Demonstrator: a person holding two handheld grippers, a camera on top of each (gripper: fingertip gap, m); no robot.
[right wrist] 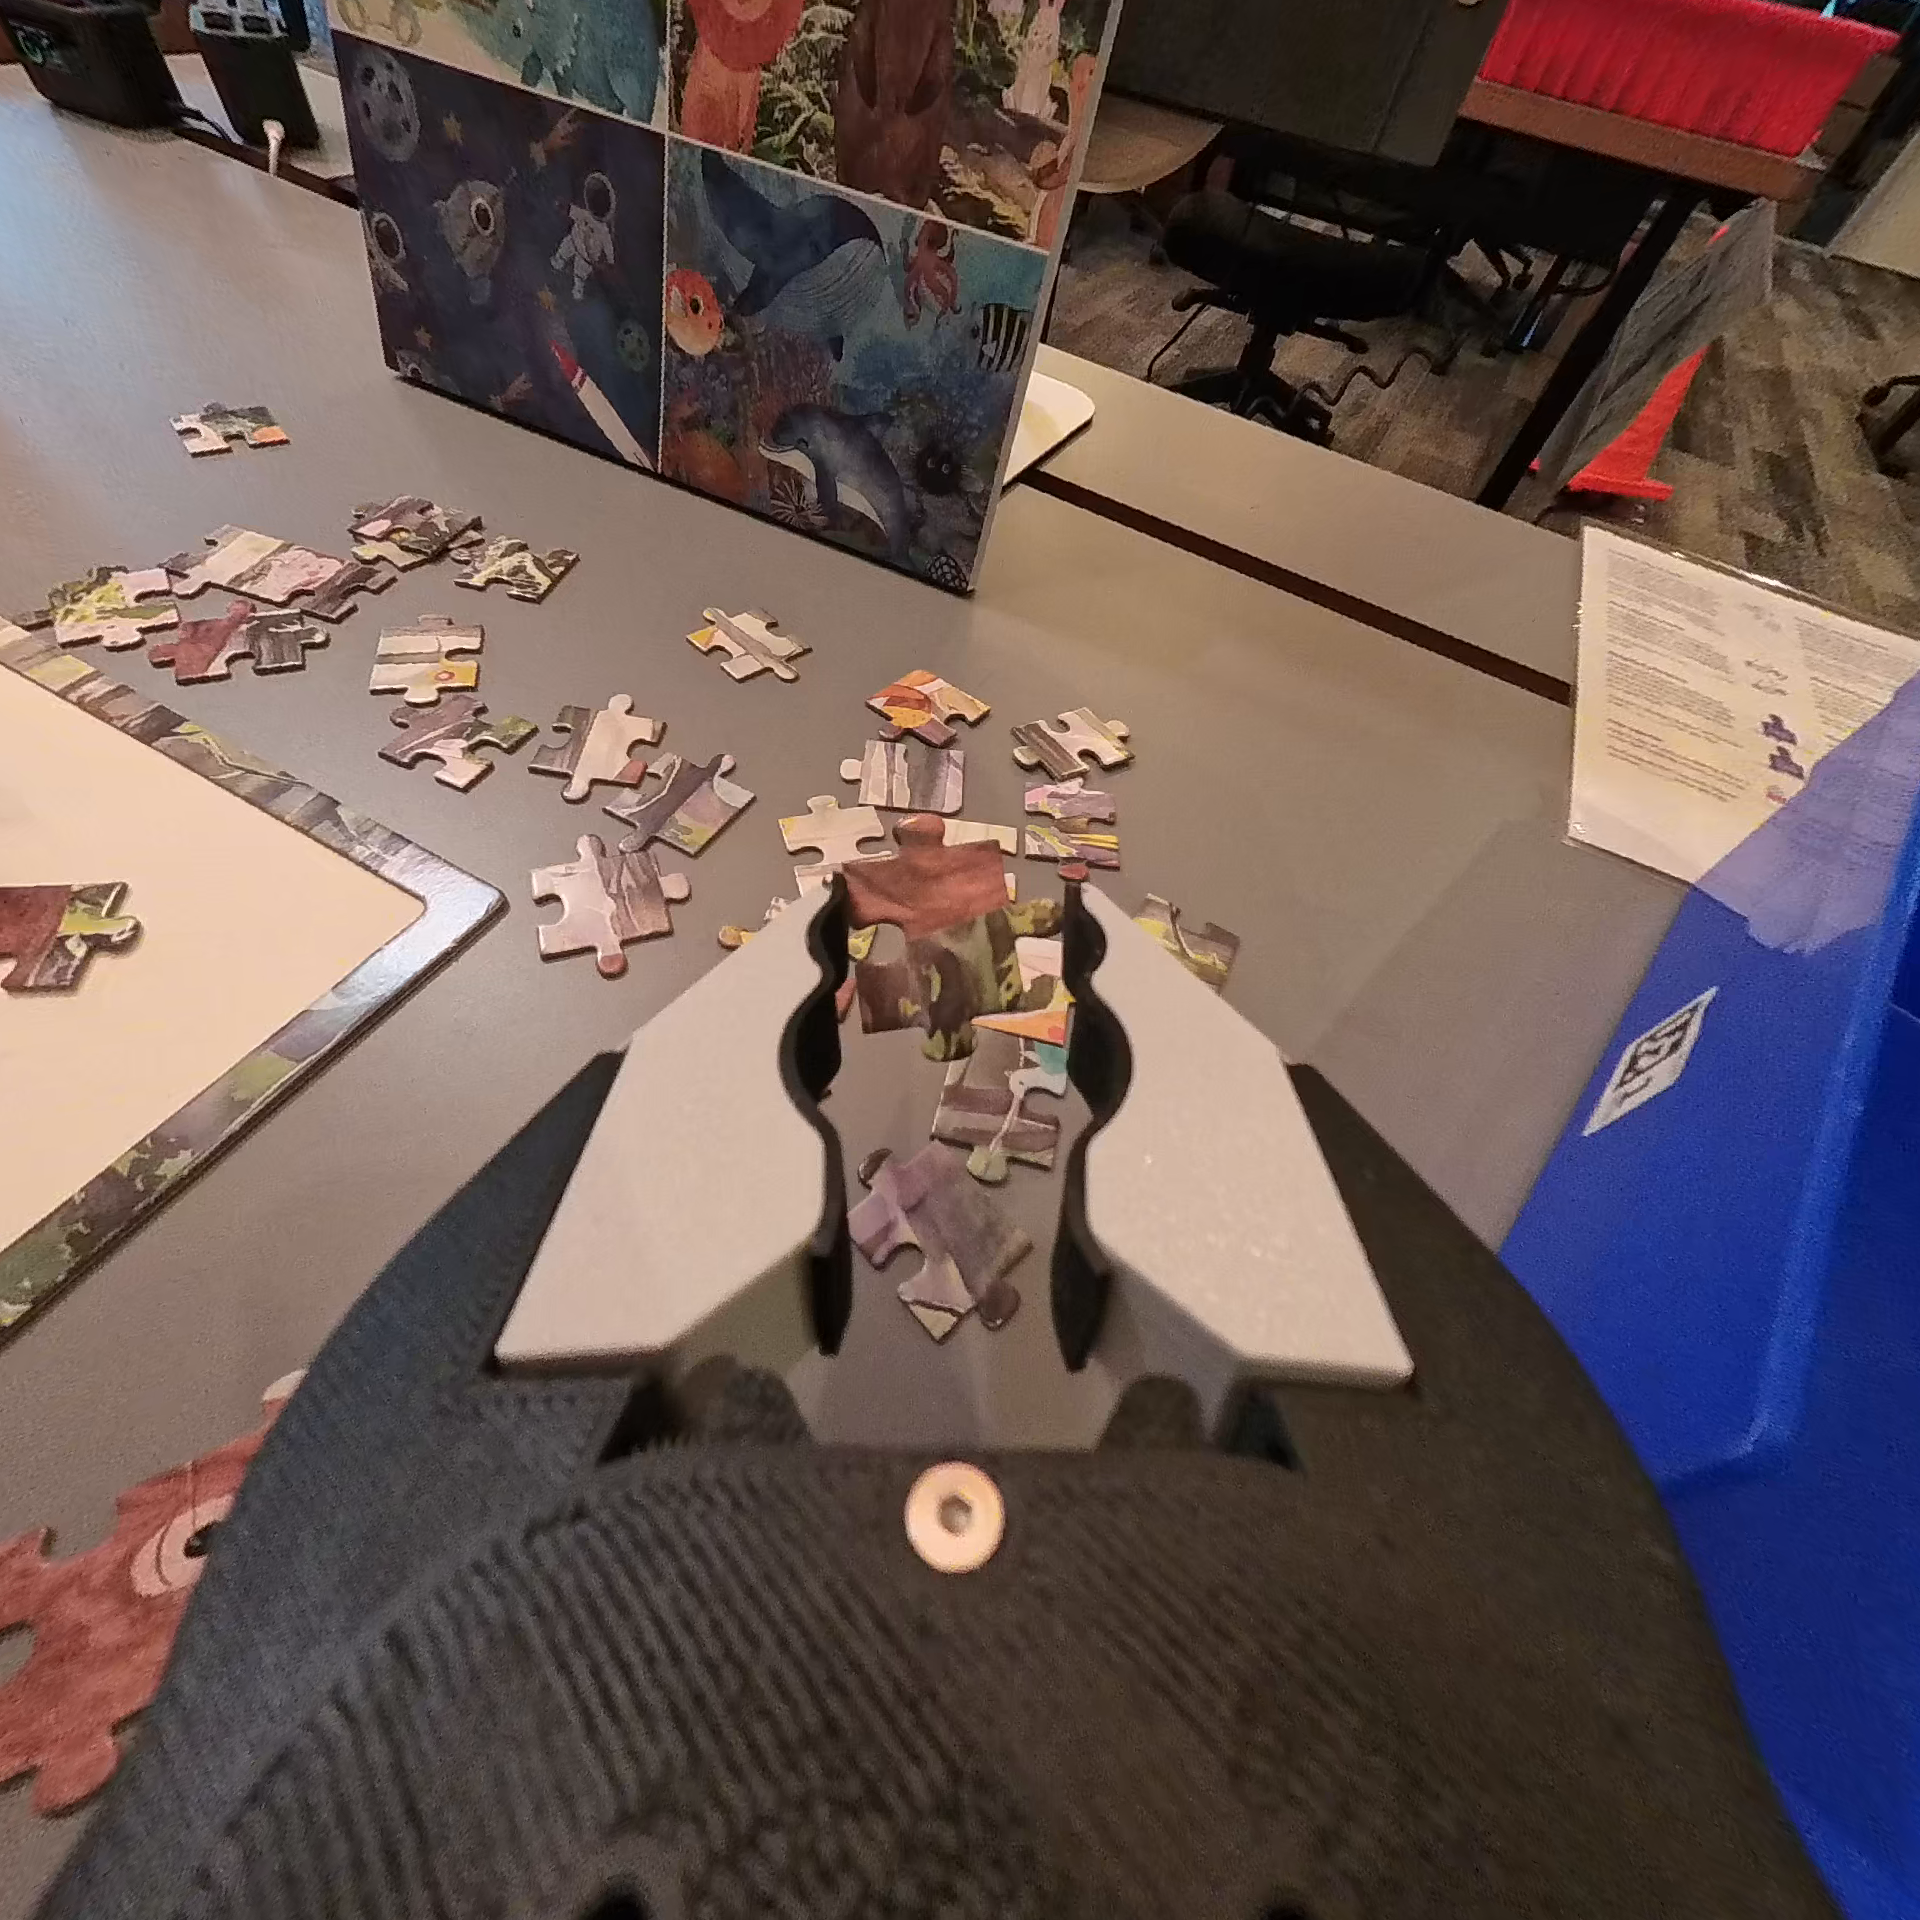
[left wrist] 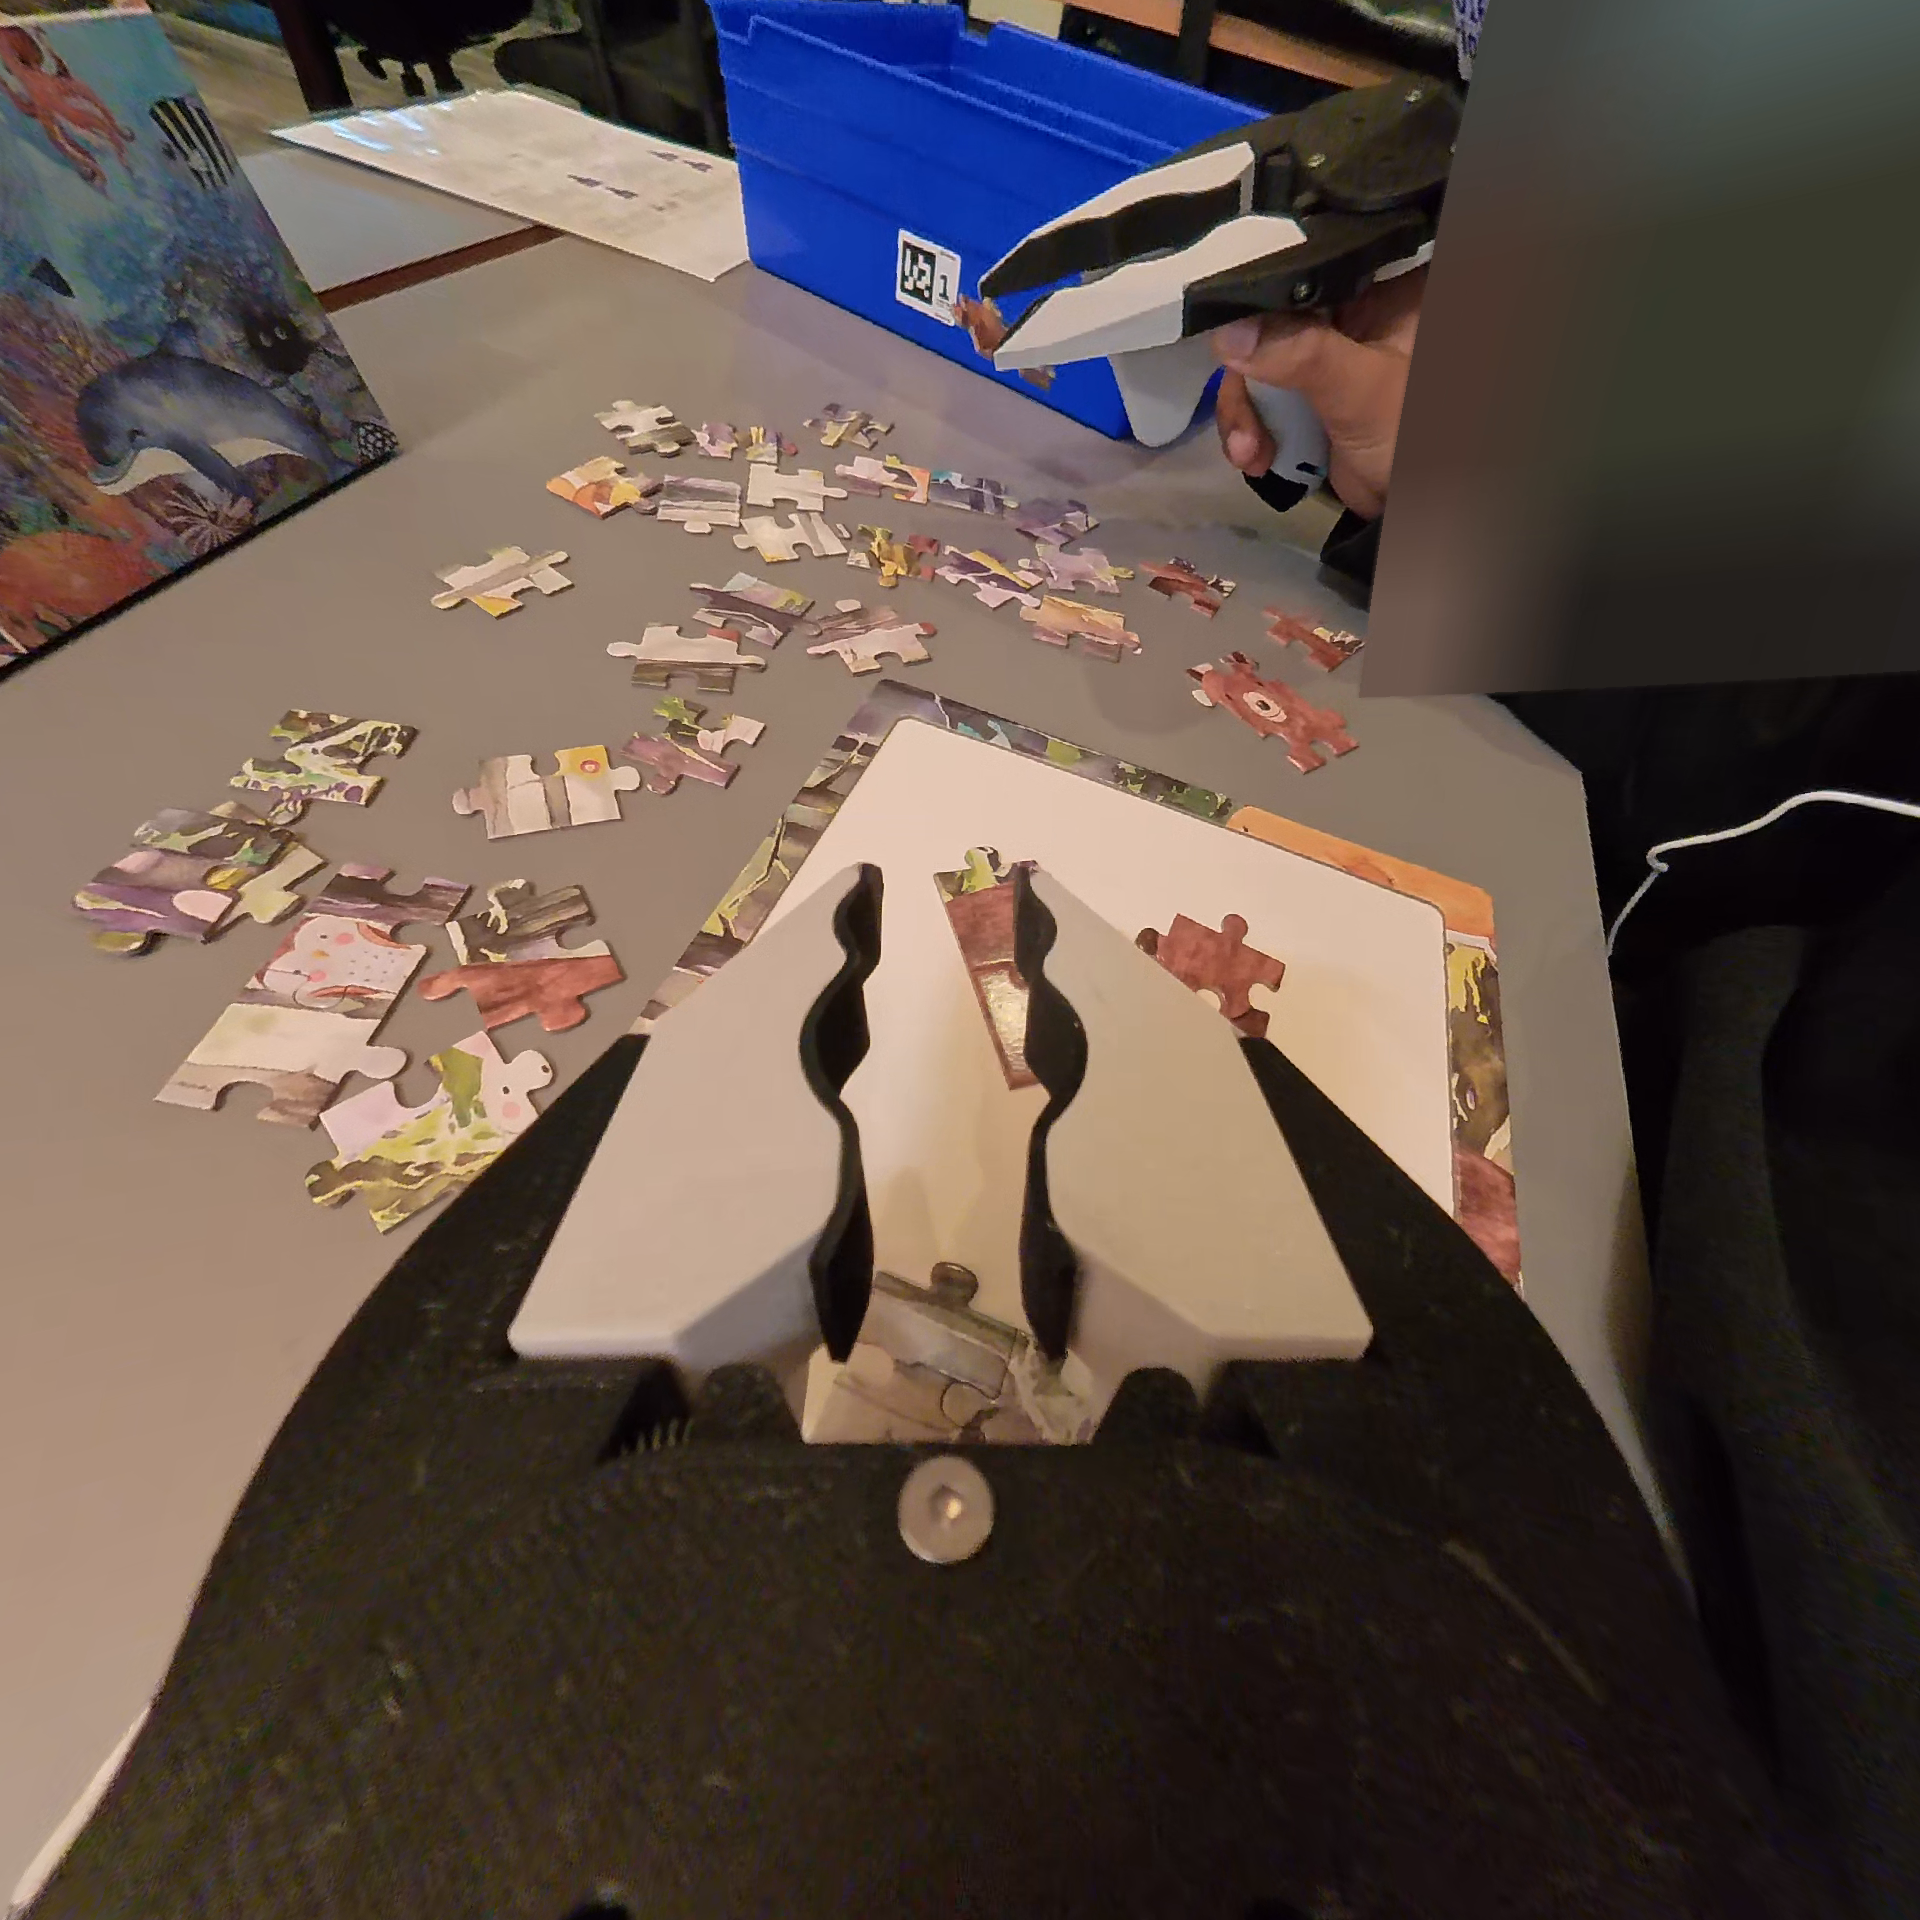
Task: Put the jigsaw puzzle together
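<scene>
My left gripper [left wrist: 945, 883] is open and hovers over the white puzzle tray [left wrist: 1143, 821], which has a picture border. A brown and green piece [left wrist: 982, 956] lies on the tray beside its right finger, and a brown piece [left wrist: 1216, 966] lies further right. A grey piece [left wrist: 935, 1340] shows low between the fingers. My right gripper [right wrist: 951, 899] is shut on a brown and green puzzle piece [right wrist: 930, 935] and holds it above the loose pieces [right wrist: 623, 748]. It also shows in the left wrist view [left wrist: 997, 317], in front of the blue bin.
Many loose pieces [left wrist: 727, 540] are scattered on the grey table left of and beyond the tray. A bear-face piece [left wrist: 1268, 707] lies near the tray's far corner. The upright puzzle box [right wrist: 727, 260], a blue bin [left wrist: 935, 156] and a paper sheet [right wrist: 1714, 707] stand behind. Left tips to right tips: about 25 centimeters.
</scene>
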